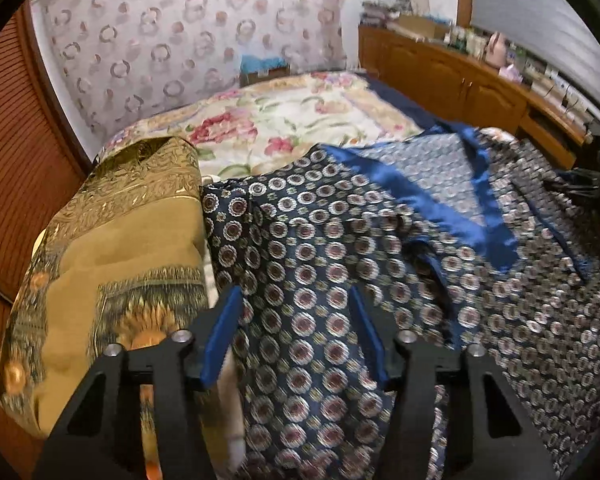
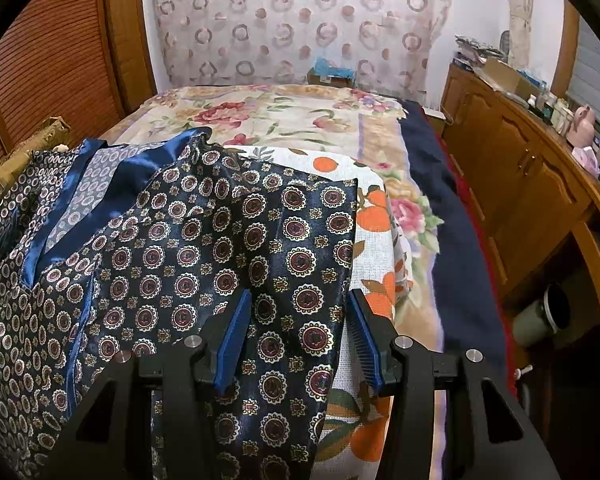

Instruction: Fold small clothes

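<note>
Along the bed's (image 2: 452, 216) left edge you have a gold patterned cushion (image 1: 112, 248) lying against the garment's left side. Your left gripper (image 1: 294, 332) hangs over the left part of the navy medallion-print garment (image 1: 340, 264), its blue pads (image 1: 224, 332) set apart with the cloth lying under and between them; neither pad presses on the fabric, so that claw is open and grips nothing. The garment is spread across the near end of the bed, on top of an orange-fruit print cloth (image 2: 380, 216) and the floral bedspread (image 2: 284, 120) behind it. A plain blue satin band (image 1: 480, 196) runs in a V across its middle, with a paler patterned lining showing inside. Your right gripper (image 2: 300, 336) sits at the garment's right border: its left pad lies over the navy cloth, its right pad is over the fruit-print cloth just past the hem, and the claw stands open with nothing clamped. Beyond the bed's right edge runs a wooden cabinet (image 2: 512, 168), well apart.
</note>
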The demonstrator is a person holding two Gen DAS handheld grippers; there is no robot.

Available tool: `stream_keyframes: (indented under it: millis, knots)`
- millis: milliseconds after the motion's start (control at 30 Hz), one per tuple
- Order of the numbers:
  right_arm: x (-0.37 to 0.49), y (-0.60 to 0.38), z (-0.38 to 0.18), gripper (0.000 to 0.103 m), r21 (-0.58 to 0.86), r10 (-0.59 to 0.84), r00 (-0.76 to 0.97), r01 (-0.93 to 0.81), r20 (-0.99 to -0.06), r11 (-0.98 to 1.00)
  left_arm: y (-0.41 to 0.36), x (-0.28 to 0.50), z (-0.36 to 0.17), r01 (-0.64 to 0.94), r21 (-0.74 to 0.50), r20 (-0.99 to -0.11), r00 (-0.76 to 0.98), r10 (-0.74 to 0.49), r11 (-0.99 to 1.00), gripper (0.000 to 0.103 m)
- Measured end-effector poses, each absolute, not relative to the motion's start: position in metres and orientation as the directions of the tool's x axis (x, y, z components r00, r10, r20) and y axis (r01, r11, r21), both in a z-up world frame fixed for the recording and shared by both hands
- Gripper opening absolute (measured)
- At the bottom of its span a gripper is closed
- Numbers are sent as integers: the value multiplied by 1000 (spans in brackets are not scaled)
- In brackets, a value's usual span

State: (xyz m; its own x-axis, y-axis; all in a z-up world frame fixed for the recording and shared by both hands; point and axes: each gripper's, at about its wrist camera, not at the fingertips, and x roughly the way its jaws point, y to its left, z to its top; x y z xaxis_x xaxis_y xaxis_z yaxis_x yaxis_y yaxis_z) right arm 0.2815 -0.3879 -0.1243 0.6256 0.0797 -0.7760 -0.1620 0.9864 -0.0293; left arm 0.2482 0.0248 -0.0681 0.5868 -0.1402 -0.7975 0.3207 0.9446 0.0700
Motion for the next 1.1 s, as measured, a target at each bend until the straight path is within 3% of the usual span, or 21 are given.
stream_keyframes:
  millis: [67, 600, 633, 667, 867, 1100]
  knots:
    - [281, -386, -126, 51, -30, 78, 626, -160, -776, 987, 25, 261, -72, 322, 67, -816, 563, -134, 944, 36]
    - [280, -384, -126, 52, -35, 73, 627, -158, -776, 987, 27, 301, -98, 313, 146, -861, 508, -35, 939, 35]
    - [280, -383, -126, 52, -35, 72, 627, -158, -776, 987, 28, 302, -98, 316, 147, -862, 506, -36, 937, 27]
    - [280, -383, -126, 52, -35, 72, 627, -158, -776, 987, 29, 302, -98, 318, 147, -861, 507, -37, 936, 4]
    - [280, -383, -126, 52, -35, 73, 626, -157, -776, 987, 35, 293, -80, 332, 111, -829, 551, -97, 937, 3]
    - [280, -383, -126, 52, -35, 72, 626, -157, -776, 987, 70, 286, -44, 209, 95, -740, 669, -72, 973, 2]
